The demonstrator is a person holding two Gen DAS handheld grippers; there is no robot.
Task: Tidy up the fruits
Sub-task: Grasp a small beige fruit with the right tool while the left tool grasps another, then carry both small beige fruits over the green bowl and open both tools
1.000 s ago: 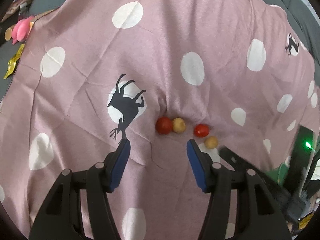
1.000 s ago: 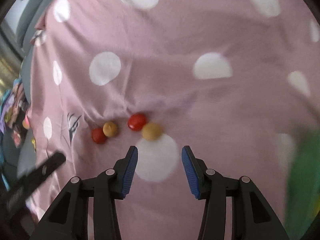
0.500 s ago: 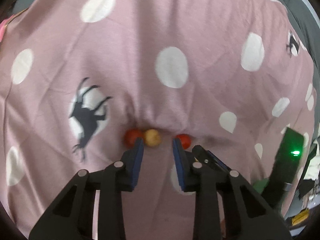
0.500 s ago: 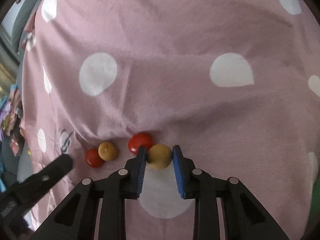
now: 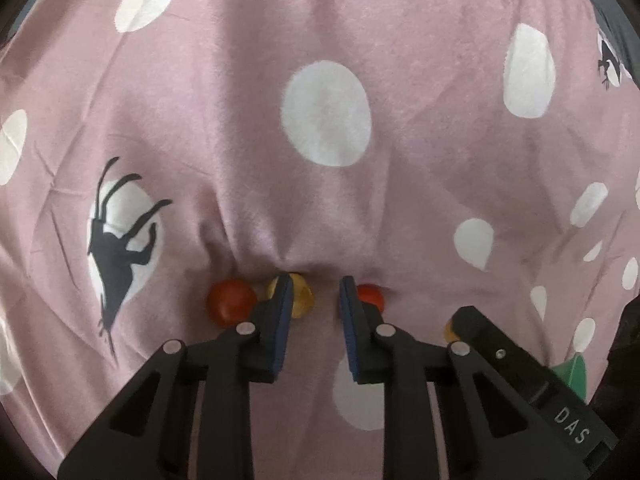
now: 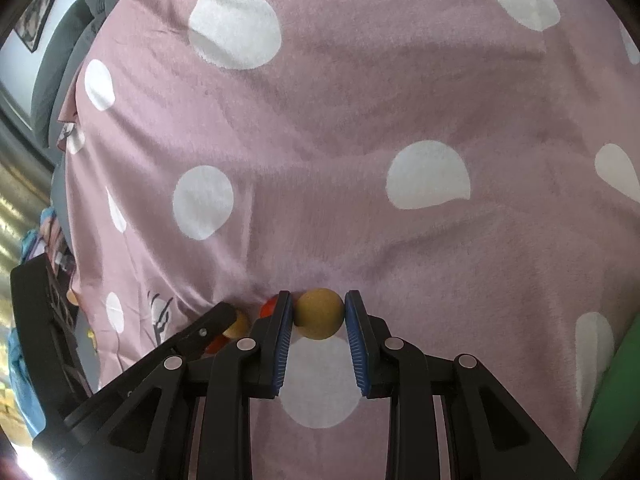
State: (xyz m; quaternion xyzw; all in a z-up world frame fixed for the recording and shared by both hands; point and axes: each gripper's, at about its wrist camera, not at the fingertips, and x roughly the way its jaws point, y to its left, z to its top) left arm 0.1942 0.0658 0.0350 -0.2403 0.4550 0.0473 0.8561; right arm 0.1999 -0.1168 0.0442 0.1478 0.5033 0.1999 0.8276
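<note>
Small round fruits lie in a row on a pink polka-dot cloth [image 5: 400,200]. In the left wrist view, my left gripper [image 5: 314,294] stands over the row, jaws narrowed around a yellow fruit [image 5: 301,298] that touches the left pad. A red fruit [image 5: 230,300] lies to its left and another red fruit [image 5: 370,294] sits behind the right finger. In the right wrist view, my right gripper [image 6: 318,314] is shut on a tan-yellow fruit [image 6: 319,313] resting on the cloth [image 6: 360,160]. A red fruit [image 6: 270,307] peeks out beside its left finger.
The right gripper's black body [image 5: 520,364] crosses the lower right of the left wrist view and hides part of a yellow fruit [image 5: 450,330]. A green object [image 6: 612,400] sits at the right edge. The cloth bunches into folds behind the fruits. Clutter lies past the cloth's left edge [image 6: 36,260].
Both grippers came down onto the row and narrowed. The right jaws closed on the tan-yellow fruit. The left jaws came in around the other yellow fruit.
</note>
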